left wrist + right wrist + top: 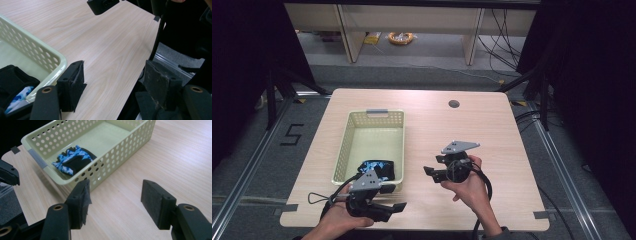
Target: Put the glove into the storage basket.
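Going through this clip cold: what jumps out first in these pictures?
The pale green perforated basket on the left half of the wooden table draws the eye, with a black and blue camouflage glove lying at its near end. Next come the two hand-held tools: the left claw by the basket's near corner and the right claw over bare table beside the basket, both open and holding nothing.

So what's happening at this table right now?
A person holds a two-jaw gripper in each hand over a wooden table. A black and blue glove lies in the near end of a pale green basket. The left gripper and right gripper are both open, holding nothing, beside the basket.
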